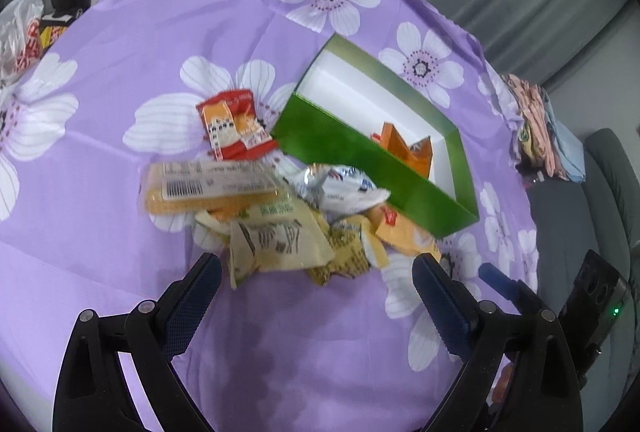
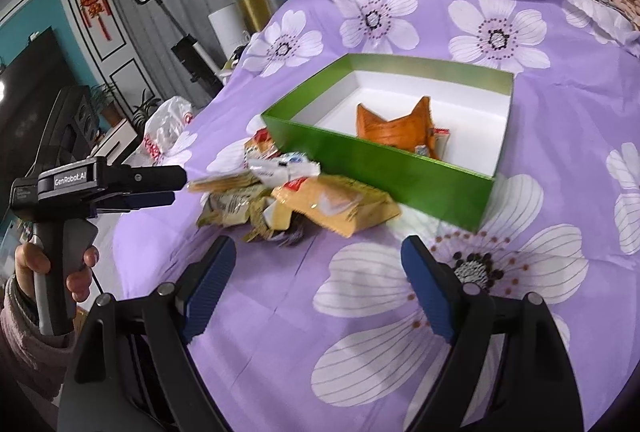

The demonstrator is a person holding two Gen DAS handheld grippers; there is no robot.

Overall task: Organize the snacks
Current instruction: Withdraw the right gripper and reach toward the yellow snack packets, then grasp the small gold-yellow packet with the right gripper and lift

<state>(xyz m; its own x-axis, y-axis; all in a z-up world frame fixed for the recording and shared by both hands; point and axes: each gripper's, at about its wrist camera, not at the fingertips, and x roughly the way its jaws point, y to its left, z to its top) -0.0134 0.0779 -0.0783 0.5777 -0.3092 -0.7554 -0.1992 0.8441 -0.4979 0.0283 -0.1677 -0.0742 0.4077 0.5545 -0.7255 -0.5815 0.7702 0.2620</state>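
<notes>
A green box [image 1: 360, 156] with a white inside lies on the purple flowered cloth; it also shows in the right wrist view [image 2: 384, 168]. An orange packet [image 1: 404, 146] [image 2: 394, 128] lies inside it. A pile of snack packets [image 1: 280, 216] [image 2: 288, 192] lies just left of the box: a red-and-white packet [image 1: 234, 122], a barcode-labelled cracker pack [image 1: 208, 186], a silver packet [image 1: 340, 186] and a cream packet [image 1: 276, 240]. My left gripper [image 1: 316, 266] is open and empty just short of the pile. My right gripper [image 2: 316, 248] is open and empty near the box's front corner.
The left gripper's body [image 2: 104, 184], held by a hand, shows at the left of the right wrist view. A white plastic bag [image 2: 168, 128] lies at the cloth's left edge. Folded clothes [image 1: 548, 136] lie beyond the cloth's right edge. Curtains hang behind.
</notes>
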